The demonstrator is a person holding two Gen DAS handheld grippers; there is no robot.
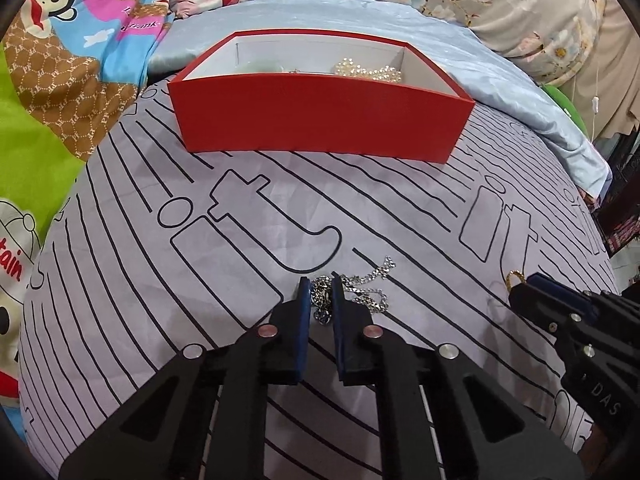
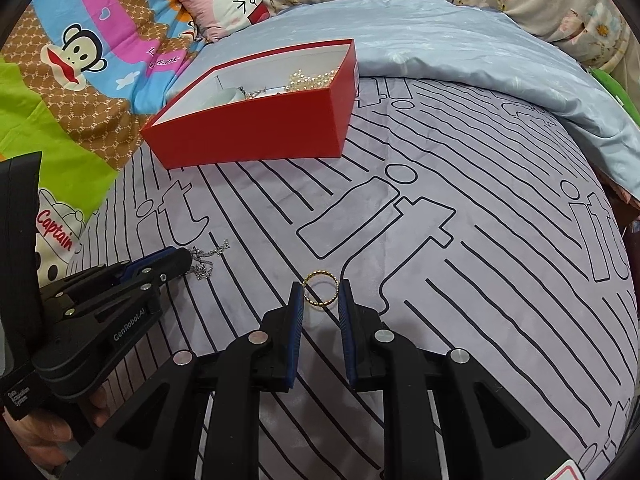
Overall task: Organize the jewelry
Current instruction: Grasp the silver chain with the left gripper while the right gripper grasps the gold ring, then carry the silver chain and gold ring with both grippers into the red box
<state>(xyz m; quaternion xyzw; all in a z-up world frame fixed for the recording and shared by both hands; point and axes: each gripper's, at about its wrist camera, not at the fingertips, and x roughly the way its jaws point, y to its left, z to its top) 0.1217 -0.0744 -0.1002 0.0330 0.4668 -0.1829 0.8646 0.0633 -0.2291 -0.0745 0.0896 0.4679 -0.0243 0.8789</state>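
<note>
Left tool: jaws narrowed around the bunched end of the silver chain, fingers pressing in on either side of the links. Read as closed on the chain, though the grip was not proven by any lift; the chain lay on the bed, its loose end trailing off to the right of the fingers.

Right tool: jaws apart, straddling the gold ring. The left finger sat at or just beside the ring's rim; the right finger stood slightly clear. Ring flat on the bedsheet, not gripped.

Further out, the red box stood open on the same sheet, well apart from both tools. Inside, at the right end, a heap of pearl beads; at the left, a pale greenish piece and a thin silvery item, too small to identify.

Progress, as judged: partway. Some pieces were already in the box; the chain and the ring were the only pieces seen outside it, each with a tool on it. Left to do: lift both, carry them over the box wall, release.

Chain: fine silver links, limp, tangled at the gripped end. Ring: thin gold band with a beaded or twisted edge.
</note>
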